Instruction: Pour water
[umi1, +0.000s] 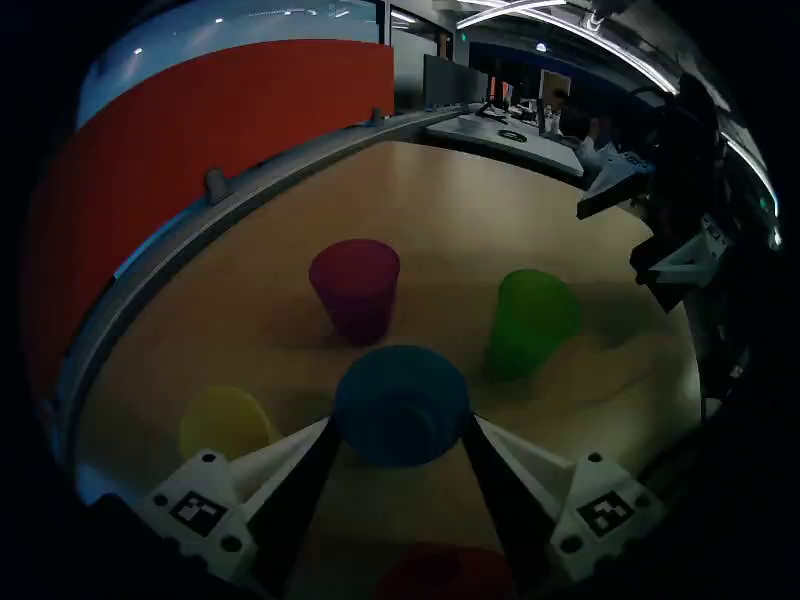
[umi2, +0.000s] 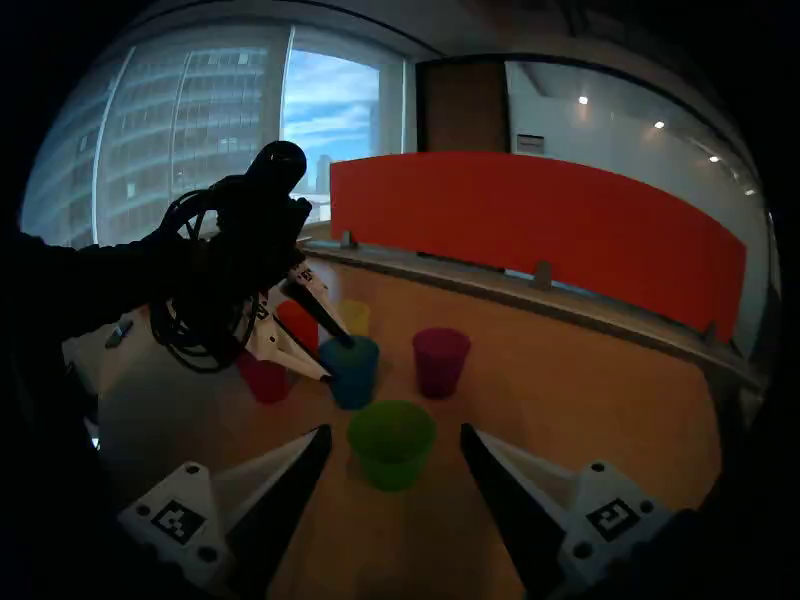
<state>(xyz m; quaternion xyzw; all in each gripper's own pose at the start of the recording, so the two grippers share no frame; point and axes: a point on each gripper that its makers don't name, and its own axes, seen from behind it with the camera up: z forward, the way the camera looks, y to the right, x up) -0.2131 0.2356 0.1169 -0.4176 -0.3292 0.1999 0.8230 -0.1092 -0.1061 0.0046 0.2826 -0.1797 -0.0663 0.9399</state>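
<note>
Inspecting both views: my left tongs (umi1: 400, 422) pinch the blue cup (umi1: 400, 395) between their tips. My right tongs (umi2: 395, 430) stand spread, with the green cup (umi2: 390, 445) on the table (umi2: 570, 390) between them, untouched.

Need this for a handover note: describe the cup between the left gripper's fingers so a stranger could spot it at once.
On the wooden table before the long red partition stands a cluster of plastic cups. Between the fingers of the left gripper is the blue cup: the only blue one, its neighbours being a magenta cup, a green cup and a yellow cup.
</note>
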